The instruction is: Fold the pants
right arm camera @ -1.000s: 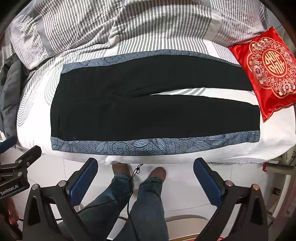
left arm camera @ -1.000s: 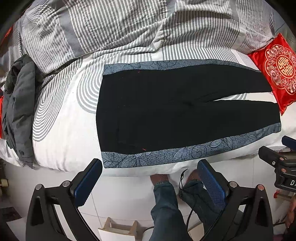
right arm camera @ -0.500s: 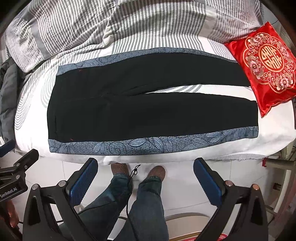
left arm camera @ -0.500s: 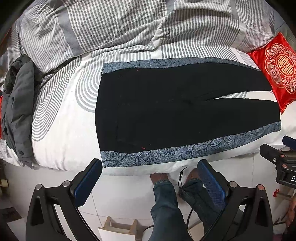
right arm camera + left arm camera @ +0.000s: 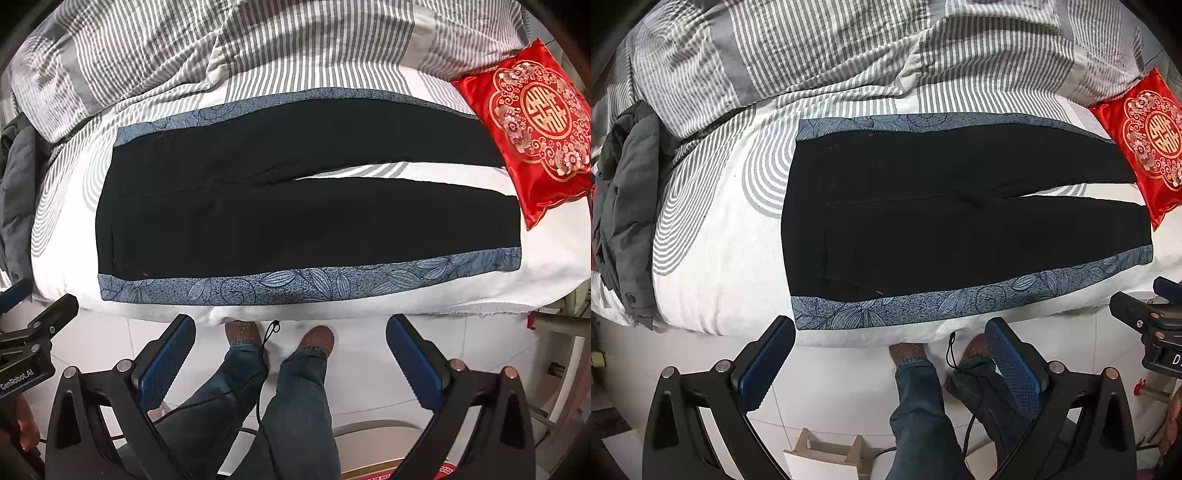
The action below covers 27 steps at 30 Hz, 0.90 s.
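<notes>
— Pants [image 5: 960, 221] are laid flat on the bed [image 5: 713, 266], unfolded. Left gripper [image 5: 886, 354] and right gripper [image 5: 291, 350]?
— Both wide open, empty, held short. The near blue-trimmed edge should be pinched squarely.

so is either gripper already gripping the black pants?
No: the black pants lie flat on the bed, both grippers open and off the fabric.

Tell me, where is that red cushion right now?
The red cushion lies on the bed's far right in both views, beside the leg ends of the black pants, below the striped quilt.
</notes>
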### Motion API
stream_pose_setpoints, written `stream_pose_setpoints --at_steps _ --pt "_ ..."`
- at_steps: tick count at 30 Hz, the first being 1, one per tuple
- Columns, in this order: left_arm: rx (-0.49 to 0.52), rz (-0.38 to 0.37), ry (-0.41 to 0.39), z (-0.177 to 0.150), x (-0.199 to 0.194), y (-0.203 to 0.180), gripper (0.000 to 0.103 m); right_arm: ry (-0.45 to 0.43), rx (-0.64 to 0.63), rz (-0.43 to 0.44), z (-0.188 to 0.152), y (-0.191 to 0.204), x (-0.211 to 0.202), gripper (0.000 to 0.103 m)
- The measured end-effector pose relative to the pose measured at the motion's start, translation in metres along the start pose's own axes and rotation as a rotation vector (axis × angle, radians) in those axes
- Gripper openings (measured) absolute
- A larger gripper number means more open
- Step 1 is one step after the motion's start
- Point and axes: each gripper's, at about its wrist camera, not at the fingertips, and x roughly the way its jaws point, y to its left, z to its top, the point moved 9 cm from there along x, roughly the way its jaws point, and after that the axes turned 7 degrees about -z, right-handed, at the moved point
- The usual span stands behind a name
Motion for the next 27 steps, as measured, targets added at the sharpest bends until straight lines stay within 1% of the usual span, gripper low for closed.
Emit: stream_pose_setpoints --at_steps 6,11,13,15,18,20,23,27 --pt "-0.004 0.0 -0.004 0.0 0.002 0.002 0.103 0.011 0.0 0.018 -0.001 0.001 0.003 0.103" --pt "-0.038 -0.015 -0.051 0.0 0.004 0.01 0.103 0.013 0.019 0.064 -0.002 0.002 0.008 0.103" --pt "-0.055 -0.021 -0.036 -0.004 0.013 0.015 0.103 0.027 0.031 0.083 -0.005 0.001 0.014 0.103" --pt "-0.072 -0.04 -0.031 -0.009 0.02 0.017 0.103 0.05 0.045 0.103 -0.01 0.0 0.025 0.103" --pt "-0.089 -0.03 -0.02 -0.019 0.034 0.023 0.103 0.087 0.068 0.136 -0.02 0.001 0.042 0.103" --pt "-0.102 -0.025 0.0 -0.027 0.047 0.026 0.103 0.114 0.087 0.158 -0.028 0.002 0.054 0.103" --pt "-0.134 -0.043 0.018 -0.037 0.064 0.032 0.103 0.142 0.116 0.191 -0.037 0.004 0.072 0.103" --pt "-0.189 -0.076 0.012 -0.043 0.089 0.043 0.103 0.181 0.19 0.26 -0.046 0.006 0.103 0.103"
